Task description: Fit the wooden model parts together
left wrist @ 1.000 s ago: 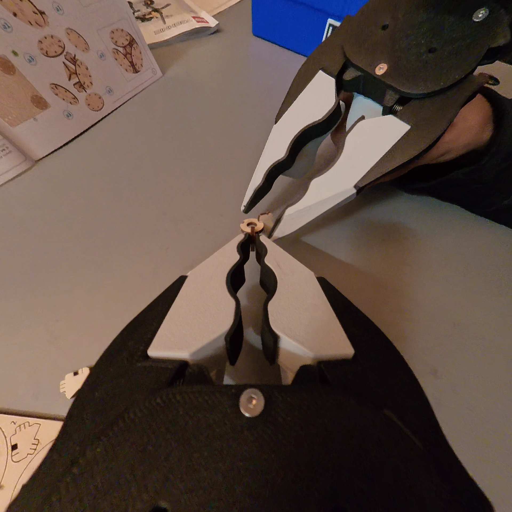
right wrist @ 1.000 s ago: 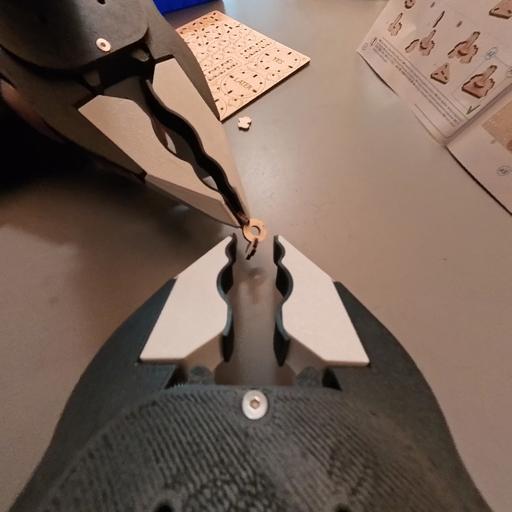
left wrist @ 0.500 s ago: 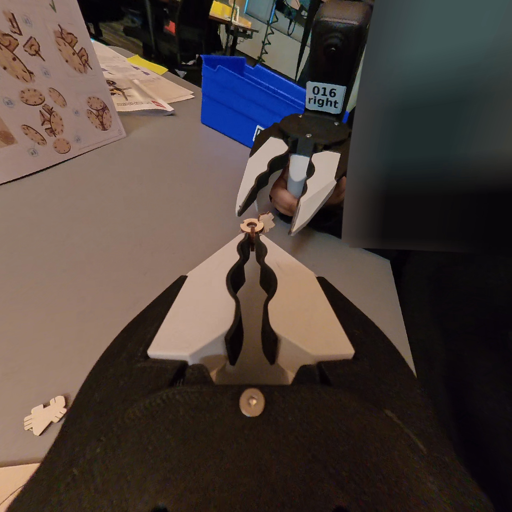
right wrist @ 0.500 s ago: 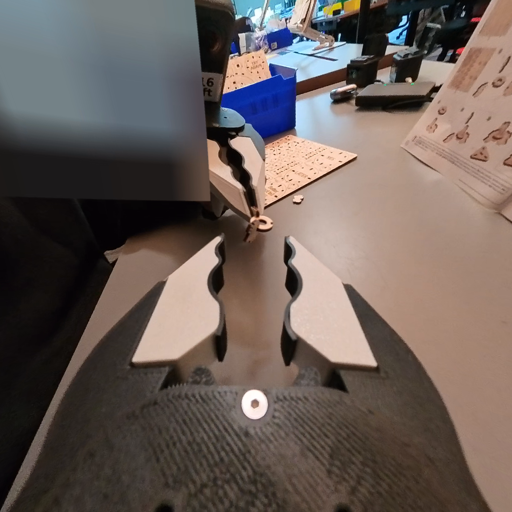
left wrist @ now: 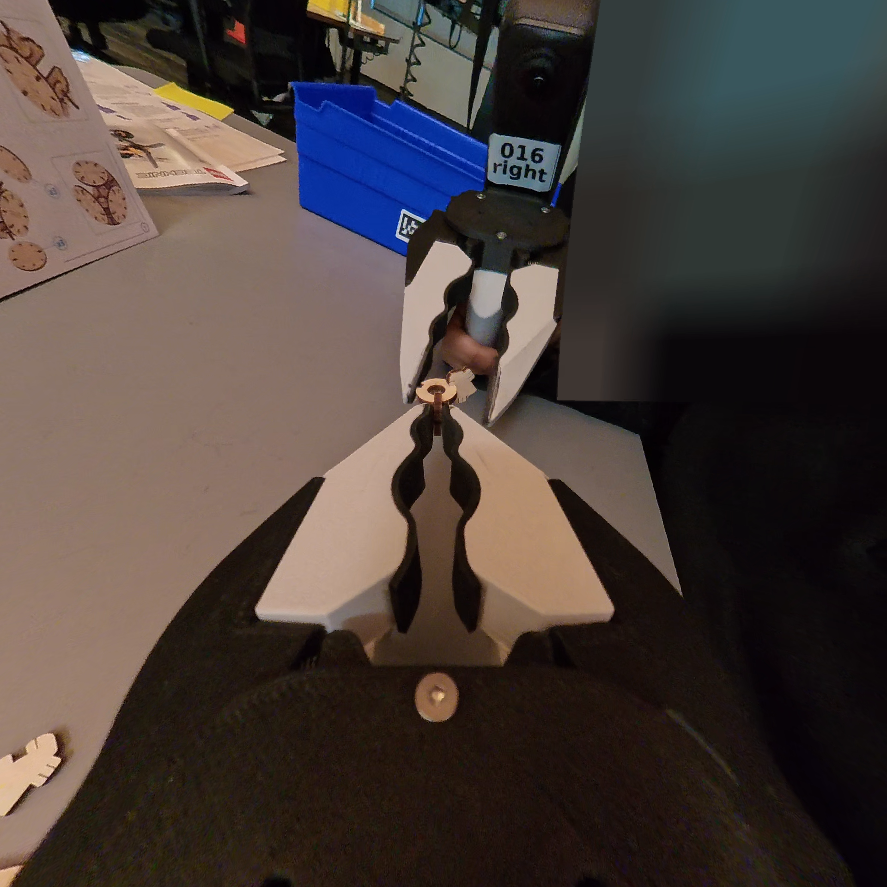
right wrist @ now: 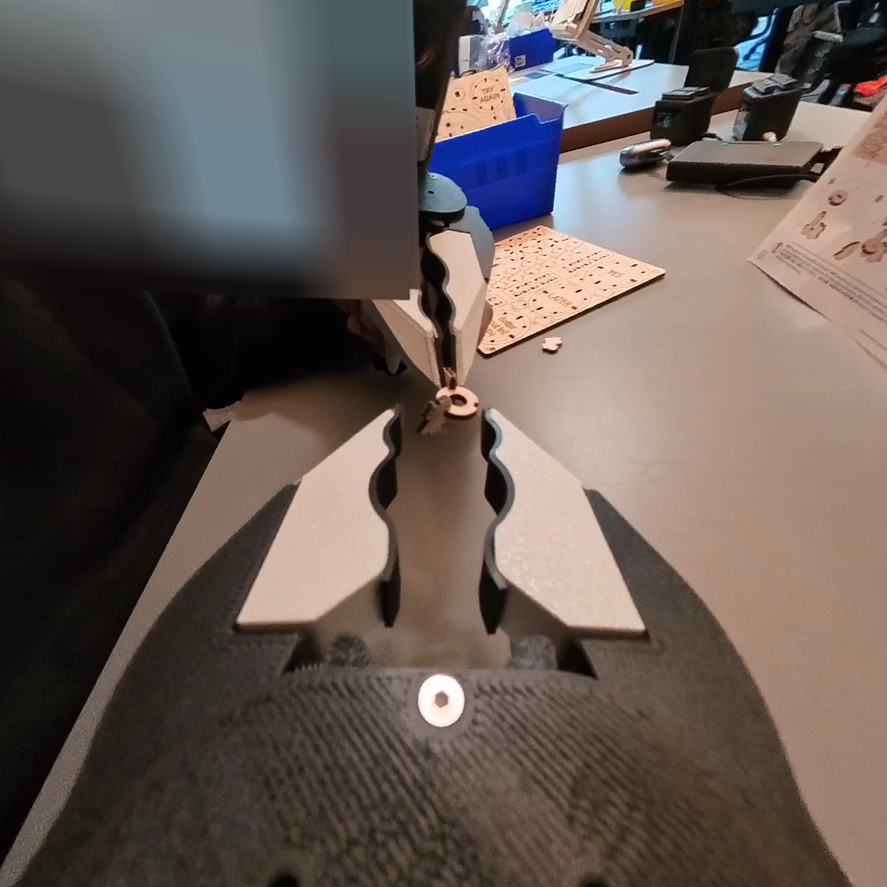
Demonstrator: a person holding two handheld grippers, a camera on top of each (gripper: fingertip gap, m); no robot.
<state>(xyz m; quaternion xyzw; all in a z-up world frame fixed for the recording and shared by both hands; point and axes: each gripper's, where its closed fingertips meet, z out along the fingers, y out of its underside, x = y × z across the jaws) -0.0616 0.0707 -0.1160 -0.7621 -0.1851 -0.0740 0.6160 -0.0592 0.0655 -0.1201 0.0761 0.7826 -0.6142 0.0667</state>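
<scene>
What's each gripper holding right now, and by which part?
The left gripper is shut on a small wooden piece, pinching its thin tab below the ring. The right gripper is open, holding nothing.

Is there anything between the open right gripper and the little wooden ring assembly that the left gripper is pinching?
Nothing visible. The right gripper is open with bare air up to the wooden ring assembly, pinched by the left gripper. Only the assembly's own leaf-shaped piece hangs toward the gap.
</scene>
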